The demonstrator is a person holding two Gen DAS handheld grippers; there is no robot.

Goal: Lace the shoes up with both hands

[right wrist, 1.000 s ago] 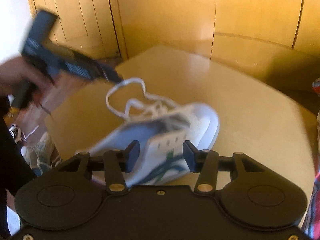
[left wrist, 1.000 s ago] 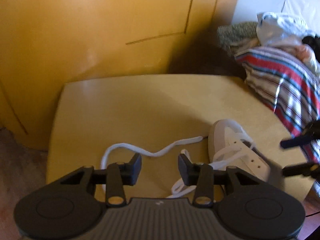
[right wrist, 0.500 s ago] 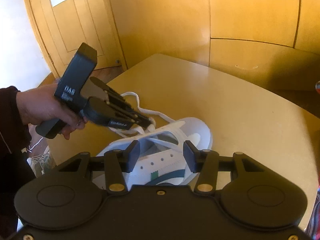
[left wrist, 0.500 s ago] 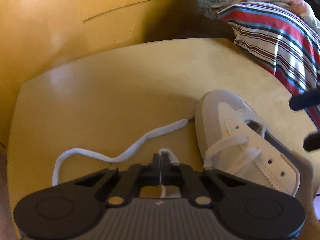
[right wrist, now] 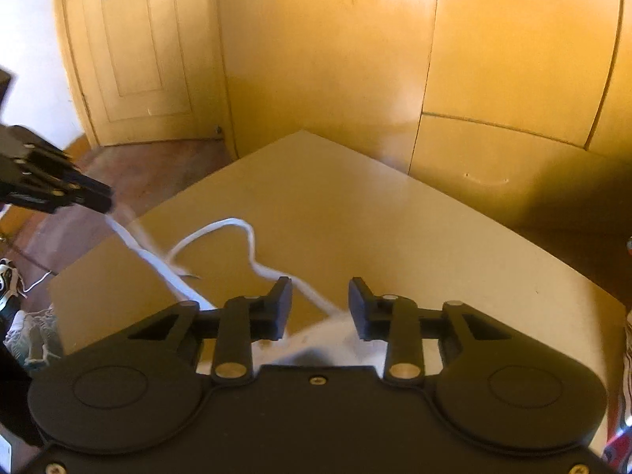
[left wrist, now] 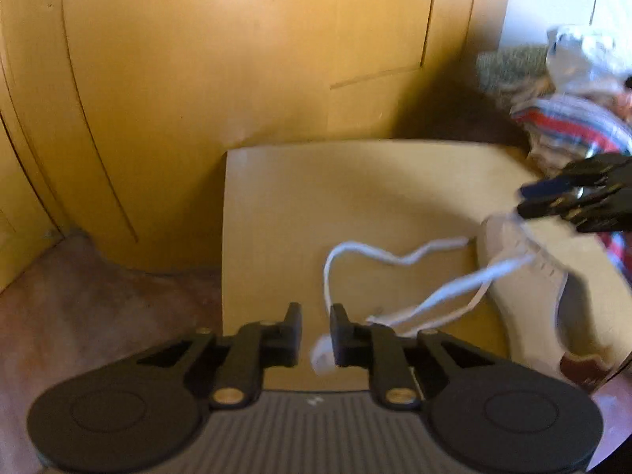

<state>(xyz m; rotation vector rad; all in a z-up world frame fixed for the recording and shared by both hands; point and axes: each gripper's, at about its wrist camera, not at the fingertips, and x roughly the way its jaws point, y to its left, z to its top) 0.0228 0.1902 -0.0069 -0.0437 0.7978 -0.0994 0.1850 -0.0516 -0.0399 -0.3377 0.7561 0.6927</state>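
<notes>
A white shoe (left wrist: 521, 276) lies on the yellow table (left wrist: 355, 197), at the right of the left wrist view. Its white lace (left wrist: 395, 256) loops across the table and runs stretched to my left gripper (left wrist: 316, 312). That gripper's jaws are opening, with a gap showing and a bit of lace loose between them. My right gripper (right wrist: 320, 288) hovers over the shoe's toe (right wrist: 328, 339). Its jaws are closing, a strand of lace (right wrist: 221, 229) passes under the gap, and the pads press on nothing. Each view shows the other gripper: the left gripper (right wrist: 106, 201) and the right gripper (left wrist: 523, 200).
Wooden wardrobe panels (left wrist: 237, 59) stand close behind the table. Striped bedding (left wrist: 572, 130) is piled at the far right. A door (right wrist: 130, 51) and reddish floor (right wrist: 158, 166) lie to the left, with other shoes (right wrist: 23, 316) on the floor by the table's edge.
My left gripper shut on the lace, then drew back and left from the shoe, and its jaws have parted. My right gripper moved forward over the shoe and its jaws have narrowed.
</notes>
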